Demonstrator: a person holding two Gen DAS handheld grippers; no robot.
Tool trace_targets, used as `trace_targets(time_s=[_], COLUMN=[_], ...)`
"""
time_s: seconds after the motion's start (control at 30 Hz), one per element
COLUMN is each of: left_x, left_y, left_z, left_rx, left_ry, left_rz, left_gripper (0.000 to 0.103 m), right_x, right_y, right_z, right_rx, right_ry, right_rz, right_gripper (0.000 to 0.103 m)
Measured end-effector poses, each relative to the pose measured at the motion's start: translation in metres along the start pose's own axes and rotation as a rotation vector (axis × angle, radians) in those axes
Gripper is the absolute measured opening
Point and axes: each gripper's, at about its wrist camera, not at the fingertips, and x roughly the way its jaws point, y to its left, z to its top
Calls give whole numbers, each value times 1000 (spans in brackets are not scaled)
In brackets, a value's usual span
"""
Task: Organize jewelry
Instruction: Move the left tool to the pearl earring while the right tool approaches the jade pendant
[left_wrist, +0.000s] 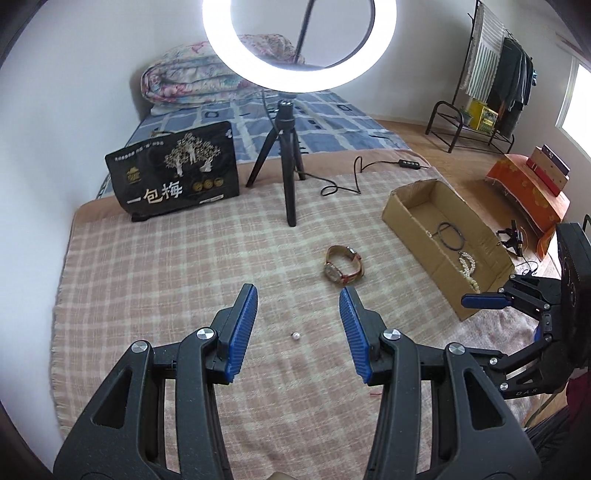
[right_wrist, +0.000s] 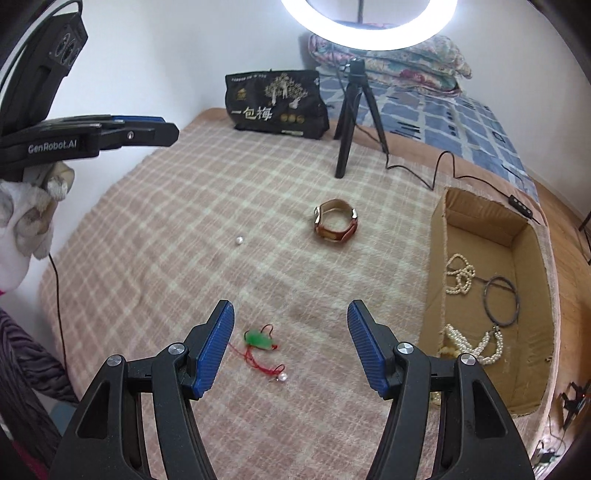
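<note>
Left wrist view: left gripper (left_wrist: 298, 295) partly open, empty, above a loose pearl (left_wrist: 296, 335) on the plaid blanket (left_wrist: 147, 258); watch (left_wrist: 343, 265) beyond.

Right wrist view: right gripper (right_wrist: 290, 310) open, empty, over green pendant (right_wrist: 258, 340); cardboard box (right_wrist: 532, 280) holding necklaces at right.

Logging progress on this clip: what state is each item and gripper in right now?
Left gripper: open, empty.
Right gripper: open, empty.
Watch: on blanket, strap buckled in a loop.
Loose pearl: on blanket, not boxed.
Green pendant on red cord: on blanket, not boxed.
Cardboard box: open.
Pearl strands: in box.
Black ring cord: in box.
Ring light: on.
</note>
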Motion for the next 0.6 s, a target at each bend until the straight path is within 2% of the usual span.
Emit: trace_targets(time_s=[0.2, 0.4, 0.6], left_x=[16, 44, 72], left_y=[19, 22, 20], left_z=[-17, -45, -68], left_rx=[-42, -59, -84], left_ry=[39, 124, 211], left_rz=[-22, -57, -100], left_gripper=[47, 47, 47], right_x=[18, 43, 66], right_y=[12, 32, 36], right_z=[-13, -25, -28], right_rx=[-38, -144, -175], right_ry=[61, 141, 186], right_rz=[26, 71, 107], right_gripper=[63, 63, 63])
